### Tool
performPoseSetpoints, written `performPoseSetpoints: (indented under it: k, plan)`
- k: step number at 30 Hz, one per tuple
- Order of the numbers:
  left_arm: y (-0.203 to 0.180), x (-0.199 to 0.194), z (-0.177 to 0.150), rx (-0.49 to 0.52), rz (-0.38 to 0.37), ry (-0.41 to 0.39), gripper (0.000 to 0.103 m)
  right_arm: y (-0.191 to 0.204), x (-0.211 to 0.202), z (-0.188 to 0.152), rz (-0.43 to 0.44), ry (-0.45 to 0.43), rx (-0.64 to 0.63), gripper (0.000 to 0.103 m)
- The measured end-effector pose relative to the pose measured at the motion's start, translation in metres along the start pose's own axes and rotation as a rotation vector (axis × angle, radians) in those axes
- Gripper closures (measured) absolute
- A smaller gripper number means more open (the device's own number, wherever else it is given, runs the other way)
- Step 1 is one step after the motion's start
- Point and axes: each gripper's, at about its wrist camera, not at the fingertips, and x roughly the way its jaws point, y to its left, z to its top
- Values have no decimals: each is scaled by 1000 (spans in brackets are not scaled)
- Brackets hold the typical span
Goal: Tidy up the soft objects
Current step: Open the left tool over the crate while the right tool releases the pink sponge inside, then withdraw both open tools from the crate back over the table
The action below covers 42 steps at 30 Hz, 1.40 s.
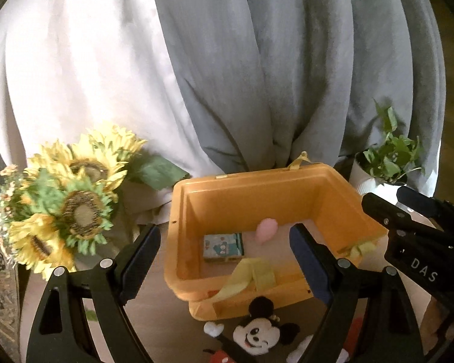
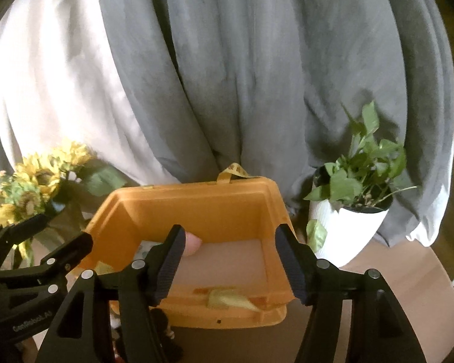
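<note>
Left tongs (image 1: 225, 254): spread wide and holding nothing, poised above the near rim of the orange bin (image 1: 333, 199).
Right tongs (image 2: 230, 257): also spread apart and empty, over the bin's opening (image 2: 196, 205).
Orange bin: stood on the round wooden table (image 2: 408, 275) toward its far edge, just in front of the grey curtain (image 2: 227, 75).
Pink soft object (image 1: 266, 230): blurred, inside the bin near its back wall; whether it rested on the bottom could not be told.
Picture box (image 1: 224, 246): lay flat on the bin's floor, left side.
Mouse plush (image 1: 257, 334): lay on the table against the bin's near side, outside it.
Sunflowers (image 1: 75, 199): at the table's left edge.
Potted plant (image 2: 348, 227): in a white pot at the right of the bin.
</note>
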Motion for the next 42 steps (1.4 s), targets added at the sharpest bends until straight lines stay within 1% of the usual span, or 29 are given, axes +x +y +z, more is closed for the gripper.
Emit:
performPoseSetpoints:
  k: [5, 12, 16, 21, 27, 35, 42]
  plan:
    - [4, -26, -7, 4, -1, -20, 15, 5, -27, -2, -7, -23, 0, 40]
    - [11, -59, -19, 14, -25, -35, 15, 16, -62, -11, -38, -46, -2, 38]
    - [16, -77, -29, 32, -33, -46, 15, 22, -83, -19, -62, -63, 4, 35]
    - [26, -94, -40, 40, -50, -47, 14, 31, -108, -32, -88, -76, 15, 35]
    - [36, -109, -60, 64, -54, -39, 13, 46, -128, -53, -125, -66, 21, 34]
    - [45, -120, -86, 84, -66, -22, 13, 58, -145, -82, -164, -39, 45, 27]
    - [47, -125, -106, 103, -81, -10, 13, 62, -153, -106, -182, -7, 60, 26]
